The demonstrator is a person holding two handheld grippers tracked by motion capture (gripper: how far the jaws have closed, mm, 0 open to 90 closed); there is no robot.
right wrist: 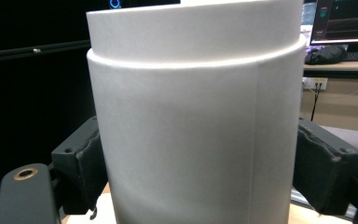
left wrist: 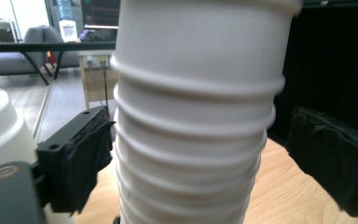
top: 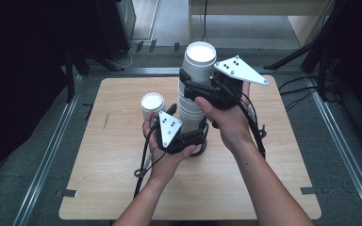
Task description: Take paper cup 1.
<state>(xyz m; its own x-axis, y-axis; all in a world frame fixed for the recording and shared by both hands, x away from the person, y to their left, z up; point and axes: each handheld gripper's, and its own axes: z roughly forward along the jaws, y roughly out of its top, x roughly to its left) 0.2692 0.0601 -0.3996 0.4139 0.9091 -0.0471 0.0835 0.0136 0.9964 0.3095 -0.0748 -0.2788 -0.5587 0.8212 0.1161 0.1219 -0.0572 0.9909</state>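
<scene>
My right gripper [top: 199, 89] clamps the top cup of the stack [top: 191, 106] standing on the tabletop [top: 122, 188], my left gripper [top: 195, 136] straddles the lower rims with jaws apart — light, thin, crushable paper — so I'd grip gently below a rim.

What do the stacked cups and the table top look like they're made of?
Stacked cups: probably paper, matte white, with rolled rims showing as ridges and a side seam in the right gripper view. Table top: light wood or wood-look laminate, with faint grain and a smooth finish.
</scene>
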